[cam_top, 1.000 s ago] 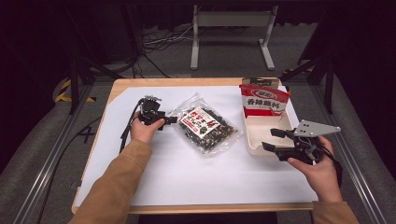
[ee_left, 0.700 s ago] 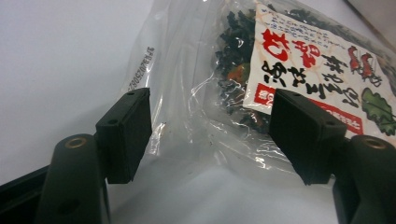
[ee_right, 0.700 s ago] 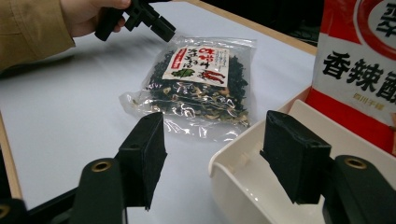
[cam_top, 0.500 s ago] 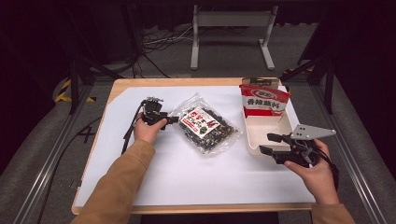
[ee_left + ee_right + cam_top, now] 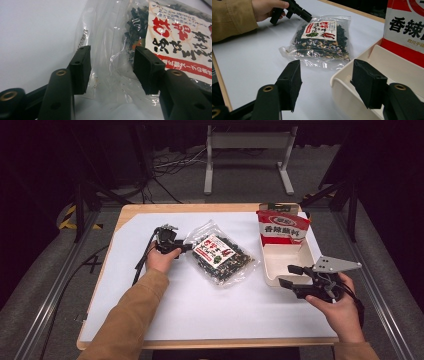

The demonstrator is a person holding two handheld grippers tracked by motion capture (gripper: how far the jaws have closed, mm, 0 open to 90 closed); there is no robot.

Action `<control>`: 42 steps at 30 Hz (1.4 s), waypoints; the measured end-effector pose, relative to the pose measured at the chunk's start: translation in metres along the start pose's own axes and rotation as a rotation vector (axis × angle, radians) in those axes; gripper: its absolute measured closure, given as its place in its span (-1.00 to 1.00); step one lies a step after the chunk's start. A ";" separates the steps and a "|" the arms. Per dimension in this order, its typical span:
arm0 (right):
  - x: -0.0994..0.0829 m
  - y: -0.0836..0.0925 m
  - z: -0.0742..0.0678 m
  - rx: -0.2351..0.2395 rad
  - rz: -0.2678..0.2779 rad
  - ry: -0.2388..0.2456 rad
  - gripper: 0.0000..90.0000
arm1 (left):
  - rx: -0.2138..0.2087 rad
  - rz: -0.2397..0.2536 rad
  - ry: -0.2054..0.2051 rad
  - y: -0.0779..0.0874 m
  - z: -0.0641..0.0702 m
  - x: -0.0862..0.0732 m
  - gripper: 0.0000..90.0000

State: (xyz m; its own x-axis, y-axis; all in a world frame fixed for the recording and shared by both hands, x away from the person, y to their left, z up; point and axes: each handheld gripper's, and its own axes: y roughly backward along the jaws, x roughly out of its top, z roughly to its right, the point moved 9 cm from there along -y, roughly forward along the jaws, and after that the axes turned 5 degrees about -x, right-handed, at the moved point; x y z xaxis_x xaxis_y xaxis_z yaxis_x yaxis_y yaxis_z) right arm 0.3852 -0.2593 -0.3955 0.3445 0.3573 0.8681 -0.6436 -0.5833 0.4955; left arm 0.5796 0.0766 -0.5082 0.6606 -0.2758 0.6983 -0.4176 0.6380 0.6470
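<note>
1. As my left gripper straddles the clear end of the seaweed bag, its jaws have just been closing; the plastic lies between the pads, which do not yet press on it.
2. In the left gripper view the bag's crinkled film runs up between the two black jaws, with dark flakes and the red-lettered label just beyond the pad on the right of that view.
3. My right gripper hangs released, its jaws standing apart with nothing held, one jaw over the near corner of the cream tray and the other over the bench.
4. In the right gripper view the tray's rim sits between the jaws, and the bag lies flat beyond them, near the tray and not touching it.
5. From the high view, the bag rests at the middle of the white-topped bench, my left hand at its left end.
6. A red-and-white packet stands upright at the far end of the tray, which sits at the bench's right side, with my right hand behind the gripper near the bench's front edge.
</note>
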 end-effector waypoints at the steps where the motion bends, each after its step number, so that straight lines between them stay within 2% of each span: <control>1: 0.000 0.000 0.000 0.002 0.001 -0.001 -0.11 | 0.005 -0.011 -0.003 0.000 0.001 0.000 0.15; 4: -0.001 -0.002 0.000 0.005 -0.004 -0.001 -0.11 | 0.022 -0.040 -0.017 -0.002 0.005 0.001 0.27; 7: -0.002 -0.003 -0.001 0.008 -0.008 -0.002 -0.11 | 0.017 -0.044 -0.016 -0.003 0.006 0.000 0.52; 12: -0.001 -0.002 -0.001 0.007 -0.001 -0.005 -0.11 | 0.013 -0.040 -0.010 -0.003 0.006 0.000 0.78; 23: -0.001 -0.003 -0.001 0.014 0.000 0.002 -0.03 | 0.034 -0.063 -0.040 0.002 0.010 0.005 0.95; 24: 0.001 -0.002 -0.002 0.016 0.020 0.004 0.00 | 0.026 -0.057 -0.036 0.004 0.011 0.007 0.95; 30: 0.002 0.000 0.000 0.009 0.033 0.003 0.02 | 0.015 -0.040 -0.049 0.015 0.015 0.013 0.96; 39: 0.003 0.000 0.000 -0.001 0.034 -0.010 0.02 | -0.004 0.055 -0.092 0.047 0.029 0.033 0.97; 41: 0.004 0.001 0.001 -0.006 0.038 -0.009 0.02 | 0.005 0.061 -0.099 0.050 0.029 0.035 0.97; 42: 0.005 0.001 0.001 -0.005 0.045 -0.010 0.03 | 0.017 0.090 -0.130 0.061 0.033 0.040 0.97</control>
State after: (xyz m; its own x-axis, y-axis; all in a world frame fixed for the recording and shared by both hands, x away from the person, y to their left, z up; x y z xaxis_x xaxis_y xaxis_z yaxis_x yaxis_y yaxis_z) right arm 0.3870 -0.2587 -0.3906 0.3220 0.3240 0.8896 -0.6619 -0.5947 0.4562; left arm 0.5601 0.0808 -0.4302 0.5345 -0.3093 0.7865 -0.4826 0.6523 0.5845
